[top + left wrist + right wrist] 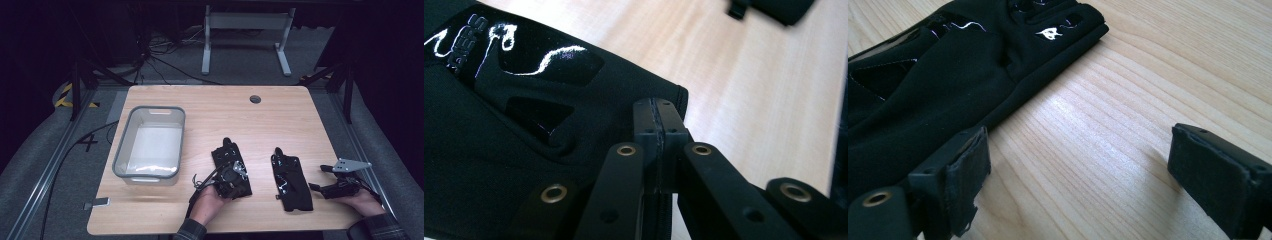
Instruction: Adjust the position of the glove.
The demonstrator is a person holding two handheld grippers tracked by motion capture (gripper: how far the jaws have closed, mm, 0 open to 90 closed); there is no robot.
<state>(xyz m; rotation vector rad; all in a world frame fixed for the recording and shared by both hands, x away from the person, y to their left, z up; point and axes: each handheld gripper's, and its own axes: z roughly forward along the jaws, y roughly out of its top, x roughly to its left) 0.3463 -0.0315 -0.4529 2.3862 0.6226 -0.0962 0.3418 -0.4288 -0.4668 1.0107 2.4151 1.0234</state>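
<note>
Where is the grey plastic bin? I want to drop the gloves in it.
In the high view the grey plastic bin stands on the wooden table's left side, left of the left gripper.

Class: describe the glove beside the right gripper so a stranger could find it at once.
Start at the wooden table; skip the grey bin at its left. Two black gloves lie near the front edge. Yours is the right glove, lying free beside the open right gripper, while the left gripper covers its twin.

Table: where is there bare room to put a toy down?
The far side of the table, beyond both gloves and right of the bin, is bare wood. So is the near left corner. It's crowded near the front, around the left glove, right glove and both grippers.
</note>
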